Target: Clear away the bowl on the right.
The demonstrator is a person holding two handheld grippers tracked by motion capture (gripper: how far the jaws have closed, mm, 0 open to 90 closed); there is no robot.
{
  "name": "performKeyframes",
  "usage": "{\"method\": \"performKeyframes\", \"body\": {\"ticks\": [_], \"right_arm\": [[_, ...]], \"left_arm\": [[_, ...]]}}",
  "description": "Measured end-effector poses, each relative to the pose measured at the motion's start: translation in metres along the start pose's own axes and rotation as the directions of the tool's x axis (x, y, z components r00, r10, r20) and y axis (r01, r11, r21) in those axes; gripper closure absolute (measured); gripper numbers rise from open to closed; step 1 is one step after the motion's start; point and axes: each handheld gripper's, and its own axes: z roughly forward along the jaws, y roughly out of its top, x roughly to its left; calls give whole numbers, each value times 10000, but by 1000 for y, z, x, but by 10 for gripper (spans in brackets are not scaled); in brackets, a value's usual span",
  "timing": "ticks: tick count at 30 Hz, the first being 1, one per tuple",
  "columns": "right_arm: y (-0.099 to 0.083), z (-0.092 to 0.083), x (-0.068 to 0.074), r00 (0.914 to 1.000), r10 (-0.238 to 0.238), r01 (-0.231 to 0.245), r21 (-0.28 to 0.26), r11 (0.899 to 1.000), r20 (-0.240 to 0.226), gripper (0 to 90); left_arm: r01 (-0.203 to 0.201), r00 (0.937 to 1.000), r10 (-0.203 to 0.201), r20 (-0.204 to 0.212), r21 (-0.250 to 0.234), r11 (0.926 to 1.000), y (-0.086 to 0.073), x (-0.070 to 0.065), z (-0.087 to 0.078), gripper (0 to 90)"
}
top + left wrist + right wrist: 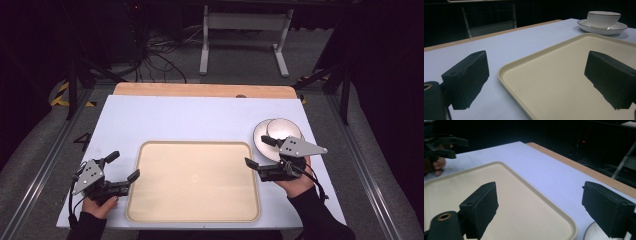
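A large beige tray [195,180] lies empty at the middle front of the white table top [200,120]. A white bowl [278,129] rests on a saucer [260,142] just past the tray's far right corner. My left gripper [124,165] hovers by the tray's left edge, open, with nothing between its jaws. My right gripper [256,151] is open and empty above the tray's right rim, close beside the saucer. In the left gripper view the bowl [602,18] stands beyond the tray [564,75]. In the right gripper view the saucer's rim [594,232] peeks in below.
A wooden strip [200,90] runs along the table's far edge. Beyond it are floor cables [160,60] and a white stand [245,30]. The left hand with its gripper [441,145] appears across the tray in the right gripper view.
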Motion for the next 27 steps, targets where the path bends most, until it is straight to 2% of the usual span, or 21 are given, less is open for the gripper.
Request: {"method": "performKeyframes", "body": {"ticks": [3, 5, 7, 9, 10, 11, 12, 16, 17, 20, 22, 25, 27], "right_arm": [[7, 1, -5, 9989, 151, -180, 651, 9977, 441, 146], [13, 3, -8, 9966, 59, -151, 1115, 9936, 828, 154], [17, 5, -11, 9948, 74, -221, 1435, 9894, 1019, 166], [20, 6, -17, 9936, 353, -535, 1716, 9837, 1073, 172], [20, 6, -17, 9936, 353, -535, 1716, 9837, 1073, 172], [21, 7, -20, 9928, 554, -745, 1869, 9795, 1058, 172], [23, 8, -27, 9884, 843, -1099, 2112, 9713, 1265, 180], [25, 6, -37, 9822, 1000, -1325, 2092, 9688, 1592, 217], [26, 5, -41, 9796, 1099, -1458, 2188, 9648, 1683, 222], [28, 3, -49, 9750, 1090, -1528, 2281, 9616, 1937, 256], [30, 1, -54, 9673, 1047, -1606, 2383, 9578, 2311, 265], [31, 0, -59, 9602, 1092, -1750, 2485, 9527, 2573, 267], [32, -1, -63, 9514, 1019, -1813, 2608, 9482, 2906, 265]], "left_arm": [[15, 10000, -15, 22, -11, 10000, 0, 0, 0, 63], [6, 10000, -6, 32, -2, 10000, 0, 0, 0, 63], [-12, 10000, 12, 28, -1, 10000, 0, 0, 0, 63], [7, 10000, -7, 30, -4, 10000, 0, 0, 0, 63], [7, 10000, -7, 30, -4, 10000, 0, 0, 0, 63], [11, 10000, -11, 21, -1, 10000, 0, 0, 0, 63], [8, 10000, -8, 15, 3, 10000, 0, 0, 0, 63], [5, 10000, -5, -7, 3, 10000, 0, 0, 0, 63], [15, 10000, -15, -8, -1, 10000, 0, 0, 0, 63], [14, 10000, -14, -10, 6, 10000, 0, 0, 0, 62], [10, 10000, -10, -7, 4, 10000, 0, 0, 0, 62], [-4, 10000, 4, -27, 12, 10000, 0, 0, 0, 62], [-29, 10000, 29, -27, 19, 10000, 0, 0, 0, 62]]}}
